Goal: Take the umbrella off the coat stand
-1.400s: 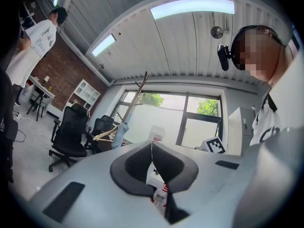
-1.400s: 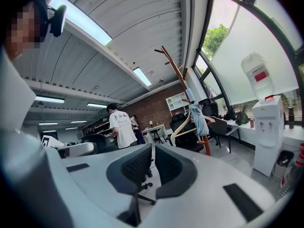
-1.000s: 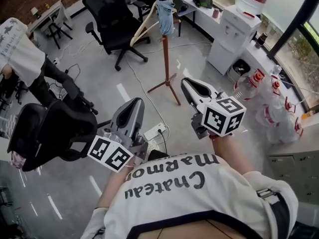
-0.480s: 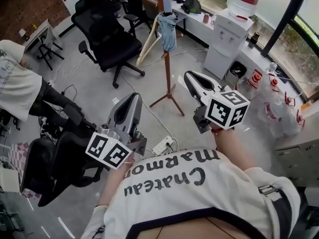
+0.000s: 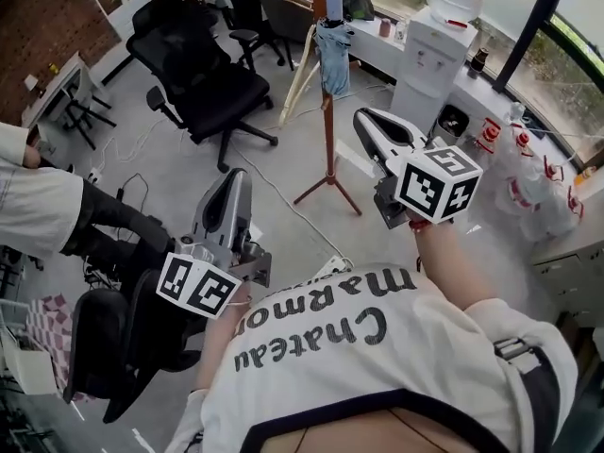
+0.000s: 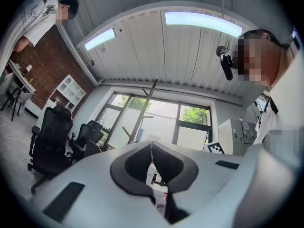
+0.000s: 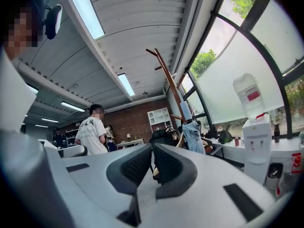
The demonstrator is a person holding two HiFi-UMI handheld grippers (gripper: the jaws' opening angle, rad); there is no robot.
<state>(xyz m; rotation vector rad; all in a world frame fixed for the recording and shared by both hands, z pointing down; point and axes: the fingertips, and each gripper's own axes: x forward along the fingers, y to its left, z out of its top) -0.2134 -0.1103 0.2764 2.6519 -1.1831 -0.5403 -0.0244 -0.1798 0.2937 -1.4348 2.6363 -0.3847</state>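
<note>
A wooden coat stand (image 5: pixel 327 121) stands on the grey floor ahead. A folded blue umbrella (image 5: pixel 332 53) hangs near its top. My right gripper (image 5: pixel 363 119) is just right of the pole, short of the umbrella, shut and holding nothing. My left gripper (image 5: pixel 238 179) is lower left and farther from the stand, also shut and holding nothing. The right gripper view shows the stand (image 7: pixel 166 77) and the umbrella (image 7: pixel 192 136) beyond the closed jaws. In the left gripper view the pole (image 6: pixel 145 107) rises against the window.
Black office chairs (image 5: pixel 209 81) stand left of the coat stand, with another chair (image 5: pixel 118 343) at my lower left. A white water dispenser (image 5: pixel 429 59) and water bottles (image 5: pixel 514 154) are to the right. A power strip (image 5: pixel 332 268) and cables lie on the floor. A person (image 5: pixel 38 210) sits at left.
The coat stand has drawn closer. Both grippers have been carried forward and a little upward, and both have stayed shut.
</note>
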